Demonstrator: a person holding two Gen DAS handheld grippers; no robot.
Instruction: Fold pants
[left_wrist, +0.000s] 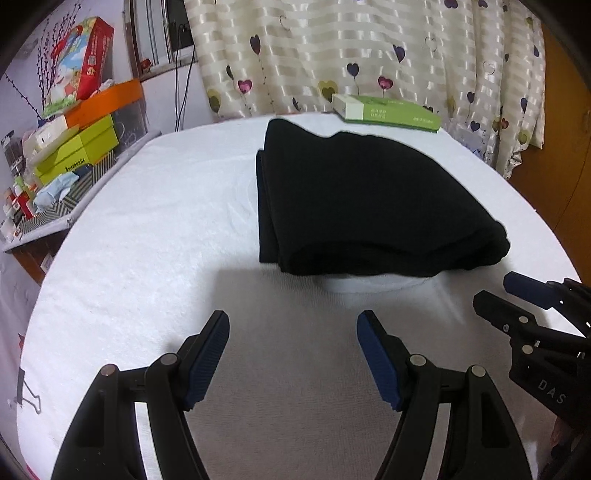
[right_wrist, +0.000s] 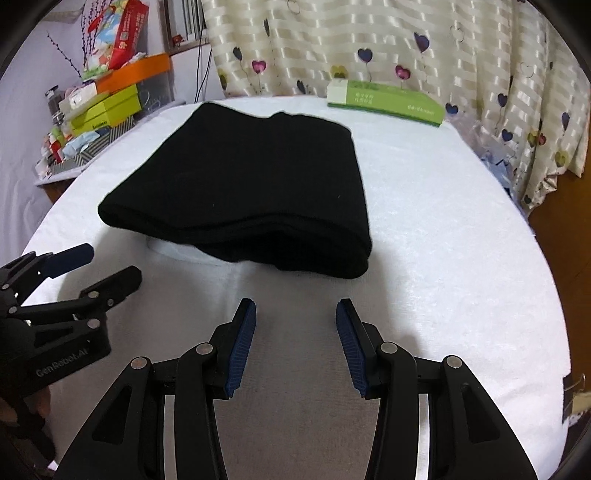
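The black pants (left_wrist: 362, 199) lie folded in a thick bundle on the white table (left_wrist: 147, 240), so the left gripper (left_wrist: 291, 325) and right gripper (right_wrist: 295, 314) hover near them with fingers wide, holding nothing.

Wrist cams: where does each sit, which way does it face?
Left wrist: on the left gripper, facing the folded black pants on the white towel-covered table; right gripper shows at right.
Right wrist: on the right gripper, facing the same way; left gripper at left.
Shared: pants, table, green flat box, heart-print curtain.
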